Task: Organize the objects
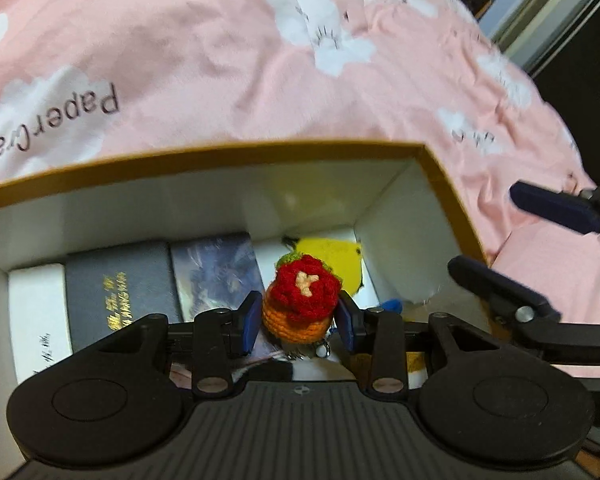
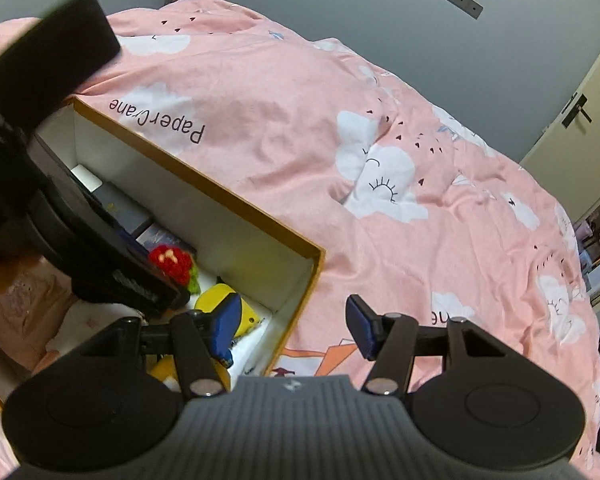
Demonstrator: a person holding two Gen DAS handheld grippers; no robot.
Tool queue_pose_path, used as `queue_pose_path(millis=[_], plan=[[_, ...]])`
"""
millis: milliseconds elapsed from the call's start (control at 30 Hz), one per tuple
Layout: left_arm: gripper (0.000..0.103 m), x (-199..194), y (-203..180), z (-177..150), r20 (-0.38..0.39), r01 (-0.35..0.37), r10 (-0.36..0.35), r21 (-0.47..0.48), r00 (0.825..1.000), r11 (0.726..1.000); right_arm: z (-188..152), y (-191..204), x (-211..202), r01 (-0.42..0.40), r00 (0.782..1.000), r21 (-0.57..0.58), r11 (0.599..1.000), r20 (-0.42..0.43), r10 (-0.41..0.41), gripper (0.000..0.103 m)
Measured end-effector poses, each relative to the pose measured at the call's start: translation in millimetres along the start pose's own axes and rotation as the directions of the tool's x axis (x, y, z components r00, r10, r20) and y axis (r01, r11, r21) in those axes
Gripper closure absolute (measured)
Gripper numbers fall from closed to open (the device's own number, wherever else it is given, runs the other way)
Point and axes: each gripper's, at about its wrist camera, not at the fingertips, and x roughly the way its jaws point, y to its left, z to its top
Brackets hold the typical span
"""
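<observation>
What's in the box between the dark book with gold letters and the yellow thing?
In the left wrist view, a picture-covered book lies between the dark book and the yellow thing, with some bare white box floor too.

The left gripper hangs over the open box, its blue fingers pressed on either side of a crocheted flower: a red bloom with a pale centre on an orange base, a green edge at its far side. A small metal ring dangles under it. In the box, left of the flower, lie a white case, a dark book with gold lettering and a bluish card; behind the flower lies a yellow thing. The box sits on a bed with a pink cover printed with white clouds. Right of the box, the right gripper reaches in with its fingers spread, nothing between them.
</observation>
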Motion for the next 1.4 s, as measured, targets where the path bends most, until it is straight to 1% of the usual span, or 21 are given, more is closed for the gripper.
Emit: queue_pose_path(millis=[67,133,267,300,400,433,533,567,633,667,700,833,967,1033,1067,1100,1167,1267,1333,1367,1400], plan=[[0.059,7,-7,0,-0.021,-0.028,0.028,0.019,0.999,0.999,-4,-2,1,-0.008,1.0,0.009,1.0,0.002,0.008,0.043],[0.059,13,-13,0,-0.043,-0.045,0.046,0.037,0.998,0.998,-5,-3,14,-0.009,1.0,0.017,1.0,0.004,0.008,0.044],[0.059,22,-18,1,-0.043,-0.069,0.071,0.047,0.997,0.996,-10,-8,28,-0.011,1.0,0.05,0.999,-0.004,0.011,0.044],[0.059,22,-18,2,-0.04,-0.064,0.066,0.044,0.997,0.997,-12,-10,29,-0.012,1.0,0.058,0.998,-0.007,0.013,0.044],[0.059,29,-9,6,-0.064,0.013,-0.014,-0.021,0.998,1.0,-15,-14,33,-0.031,0.999,0.082,0.996,-0.018,0.032,0.044],[0.059,32,-5,7,-0.07,0.018,-0.021,-0.044,0.997,0.999,-16,-15,34,-0.033,0.999,0.087,0.996,-0.019,0.035,0.044],[0.058,30,-4,6,-0.057,0.015,-0.017,-0.035,0.998,0.999,-18,-15,32,-0.03,0.999,0.097,0.995,-0.021,0.032,0.044],[0.057,28,-4,6,-0.052,0.016,-0.017,-0.031,0.998,0.999,-19,-15,31,-0.031,0.999,0.098,0.995,-0.02,0.033,0.044],[0.05,20,-4,4,-0.038,0.012,-0.012,-0.005,0.999,1.0,-19,-15,29,-0.033,0.999,0.099,0.994,-0.018,0.035,0.044],[0.045,15,-5,3,-0.026,0.002,-0.001,0.005,1.0,1.0,-19,-14,27,-0.034,0.999,0.101,0.994,-0.017,0.036,0.044],[0.043,9,-6,2,-0.014,-0.006,0.006,0.01,1.0,1.0,-19,-13,25,-0.036,0.999,0.102,0.994,-0.015,0.038,0.044],[0.043,-20,-9,-4,0.036,-0.015,0.015,0.019,0.999,1.0,-16,-10,14,-0.036,0.999,0.108,0.993,-0.006,0.037,0.044],[0.043,-60,-22,-16,0.146,-0.057,0.047,0.061,0.988,0.997,-12,-9,-9,-0.068,0.998,0.139,0.988,0.01,0.067,0.043],[0.043,-86,-27,-24,0.211,-0.083,0.065,0.077,0.975,0.994,-9,-8,-25,-0.083,0.997,0.162,0.983,0.022,0.08,0.042],[0.043,-98,-28,-27,0.239,-0.095,0.073,0.08,0.968,0.992,-8,-8,-33,-0.091,0.996,0.172,0.981,0.029,0.087,0.038],[0.043,-113,-30,-31,0.276,-0.113,0.088,0.077,0.957,0.991,-6,-7,-43,-0.101,0.995,0.183,0.978,0.039,0.095,0.034],[0.043,-138,-32,-41,0.332,-0.15,0.121,0.063,0.936,0.987,-3,-4,-60,-0.116,0.993,0.197,0.974,0.058,0.106,0.033],[0.043,-181,-34,-62,0.43,-0.222,0.186,0.034,0.883,0.974,0,2,-87,-0.134,0.989,0.216,0.967,0.093,0.116,0.028],[0.043,-202,-35,-75,0.48,-0.242,0.204,0.017,0.853,0.97,2,8,-105,-0.145,0.985,0.234,0.961,0.124,0.118,0.023],[0.043,-209,-36,-81,0.498,-0.251,0.216,0.003,0.84,0.968,2,12,-113,-0.148,0.983,0.242,0.959,0.14,0.117,0.023],[0.043,-219,-37,-89,0.52,-0.267,0.237,-0.019,0.821,0.964,1,15,-122,-0.153,0.981,0.249,0.956,0.158,0.116,0.023]])
